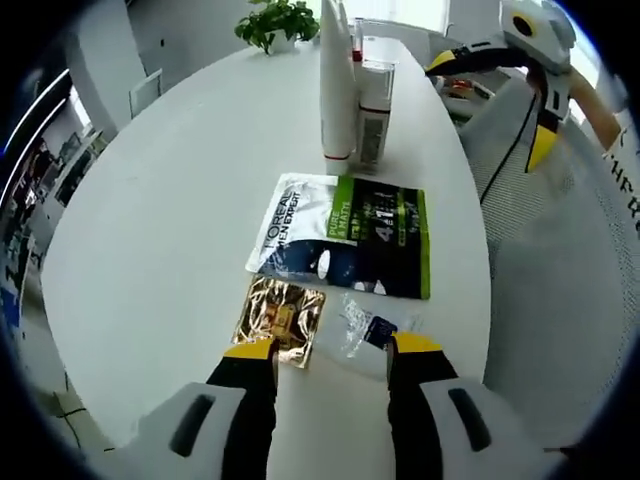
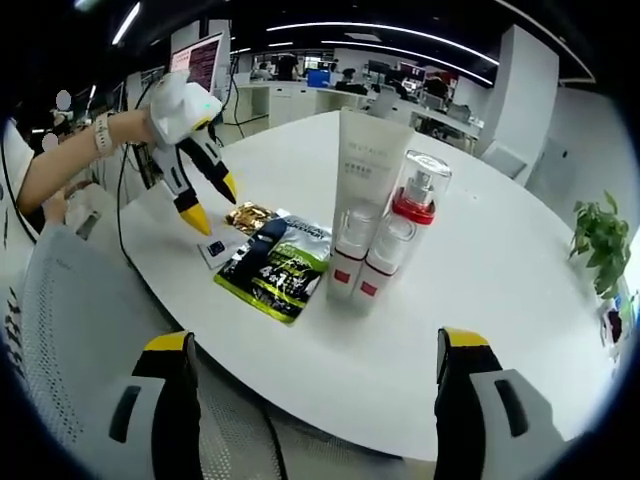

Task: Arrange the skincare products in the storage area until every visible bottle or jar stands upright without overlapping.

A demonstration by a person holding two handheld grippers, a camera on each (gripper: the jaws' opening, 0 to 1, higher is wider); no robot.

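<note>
1. the left gripper (image 1: 332,348) is hovering just above the near edge of a round white table (image 1: 160,230), its jaws standing apart with nothing between them.
2. in the left gripper view, a gold foil sachet (image 1: 280,318) is lying flat on the table right by the left jaw tip, and a small clear sachet (image 1: 365,325) is lying just beside it by the right jaw tip.
3. a larger flat pouch in white, dark blue and green (image 1: 345,235) is lying beyond the two sachets, close to them or touching them; i cannot tell which.
4. further along, a tall white tube (image 1: 337,85) is standing upright on its cap, touching or nearly touching a pump bottle with a red collar (image 1: 375,110), also upright.
5. a potted plant (image 1: 278,22) is sitting at the far end of the table.
6. the right gripper (image 2: 320,360) is hanging off the table edge, over a mesh chair (image 2: 60,330), its jaws wide apart and holding nothing.
7. in the right gripper view, a person's hand and wrist are holding the left gripper over the sachets, tips pointing down at them.
8. the tube and bottle are standing together near the middle of the table, beside the flat pouch.
</note>
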